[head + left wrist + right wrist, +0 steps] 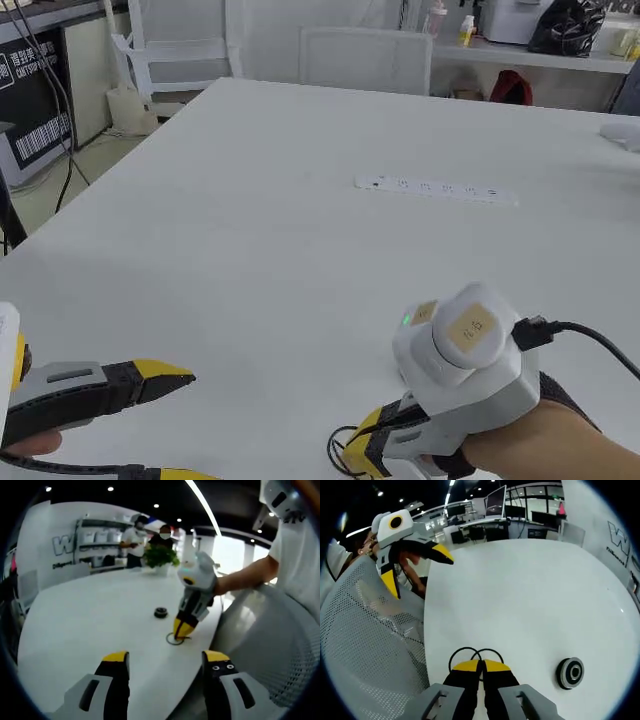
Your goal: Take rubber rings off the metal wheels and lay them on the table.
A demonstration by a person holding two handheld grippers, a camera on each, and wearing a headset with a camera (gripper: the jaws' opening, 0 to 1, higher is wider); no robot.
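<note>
Apparently ring [465, 649] (black) between right jaws

a big letter "w" marks the wall [37, 545].

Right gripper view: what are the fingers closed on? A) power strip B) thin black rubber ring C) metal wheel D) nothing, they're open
B: the right gripper is shut on the thin black rubber ring at the table, with the metal wheel lying apart to one side.
</note>
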